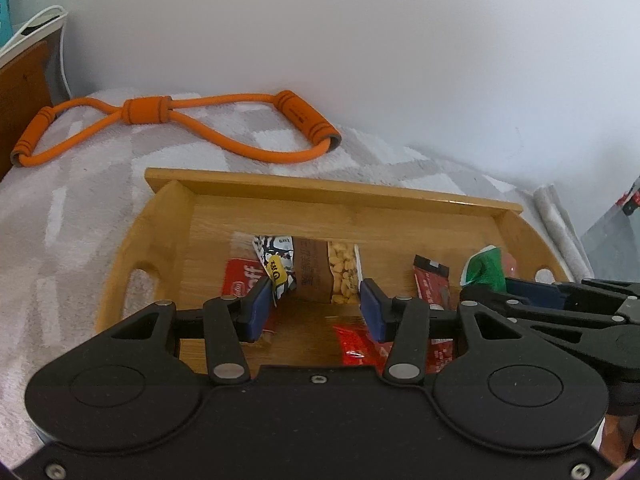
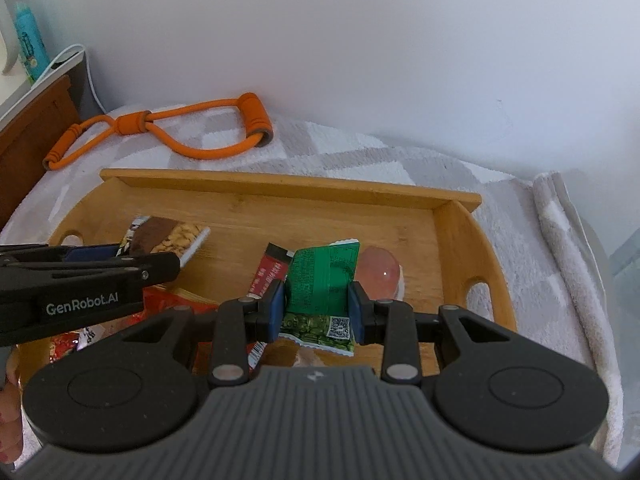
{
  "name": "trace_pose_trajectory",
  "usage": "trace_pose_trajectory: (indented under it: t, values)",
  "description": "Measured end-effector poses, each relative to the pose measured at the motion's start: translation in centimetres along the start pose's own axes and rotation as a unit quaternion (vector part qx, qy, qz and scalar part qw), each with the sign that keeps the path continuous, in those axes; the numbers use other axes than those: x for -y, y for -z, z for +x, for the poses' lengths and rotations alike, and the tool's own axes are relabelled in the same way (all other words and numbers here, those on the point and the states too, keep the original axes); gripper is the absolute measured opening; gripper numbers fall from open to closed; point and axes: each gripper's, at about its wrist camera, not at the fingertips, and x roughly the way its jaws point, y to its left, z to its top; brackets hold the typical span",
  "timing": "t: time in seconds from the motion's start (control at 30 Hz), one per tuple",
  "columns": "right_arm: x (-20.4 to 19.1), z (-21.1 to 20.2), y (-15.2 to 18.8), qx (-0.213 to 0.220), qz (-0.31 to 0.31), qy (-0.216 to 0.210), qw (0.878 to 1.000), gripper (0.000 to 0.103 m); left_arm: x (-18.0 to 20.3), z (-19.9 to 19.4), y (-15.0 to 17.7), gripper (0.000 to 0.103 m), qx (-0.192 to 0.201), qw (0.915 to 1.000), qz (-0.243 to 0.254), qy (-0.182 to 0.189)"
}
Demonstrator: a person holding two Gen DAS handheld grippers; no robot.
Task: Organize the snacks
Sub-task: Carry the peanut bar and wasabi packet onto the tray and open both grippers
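One wooden tray [image 2: 460, 216] is sitting on one pale blanket [image 2: 360, 156]. Lying in the tray are one peanut packet [image 2: 176, 238], one green packet [image 2: 324, 280], one dark red stick packet [image 2: 266, 276], one pink rounded item [image 2: 380, 272] and at least two red packets [image 1: 356, 344], partly hidden. One orange resistance band [image 2: 192, 132] is lying behind.

I'm in a home, likely a bedroom: a soft grey-and-white checked blanket [image 2: 360, 160] spreads under my wooden tray [image 2: 280, 184] against a plain white wall [image 2: 360, 40]. An orange exercise band [image 1: 180, 124] lies on it, beside dark wooden furniture [image 2: 36, 120] and a turquoise bottle [image 2: 30, 40].
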Motion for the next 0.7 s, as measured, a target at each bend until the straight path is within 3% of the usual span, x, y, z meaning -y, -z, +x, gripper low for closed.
trace_pose_trajectory:
  t: [0.7]
  values:
    - [0.2,1.2,1.1,-0.001,-0.001,-0.006,1.000,0.039,1.4,1.3,0.7,0.046,0.002,0.9996,0.025,-0.016]
